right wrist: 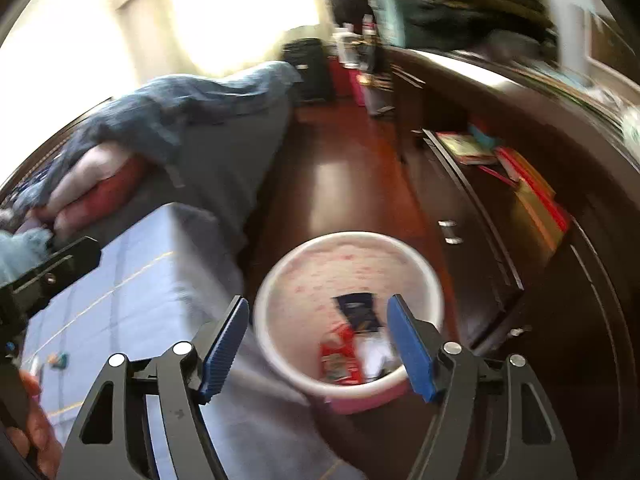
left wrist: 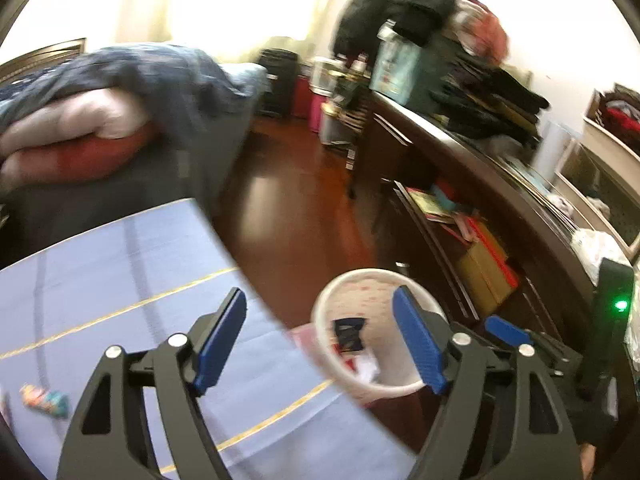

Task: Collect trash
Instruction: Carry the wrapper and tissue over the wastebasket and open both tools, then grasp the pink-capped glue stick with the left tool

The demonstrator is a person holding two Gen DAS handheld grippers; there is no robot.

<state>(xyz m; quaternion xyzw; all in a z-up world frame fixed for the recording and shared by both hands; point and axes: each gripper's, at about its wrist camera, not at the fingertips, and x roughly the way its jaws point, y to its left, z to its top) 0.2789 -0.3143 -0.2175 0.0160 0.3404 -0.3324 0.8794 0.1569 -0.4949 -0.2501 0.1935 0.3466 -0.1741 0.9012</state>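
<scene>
The trash bin [right wrist: 348, 312], a round white-rimmed pail with pink outer wall, stands on the dark wooden floor [left wrist: 288, 216] at lower centre of the right wrist view and lower centre-right of the left wrist view. Inside it lie wrappers: a dark packet [right wrist: 358, 312], a red packet [right wrist: 340, 360] and a scrap of white paper. One loose item is left outside: a small multicoloured wrapper [left wrist: 44, 400] on the lilac bedspread [left wrist: 120, 280], at lower left of the left wrist view and, tiny, at far lower left of the right wrist view [right wrist: 60, 360].

My right gripper [right wrist: 318, 344] hangs over the bin's near rim, fingers wide apart, nothing between the blue pads [right wrist: 412, 352]. My left gripper [left wrist: 320, 340] is likewise spread and empty, aimed across the bed edge with the bin just right of its centre.

The wrapper lies to the lower left of my left fingers, well apart from the bin; its long axis runs roughly left to right in the frame, though blur makes this uncertain. I judge the left gripper to be the nearer one, so the coming move would swing it left and down, fingers straddling the wrapper's short side
</scene>
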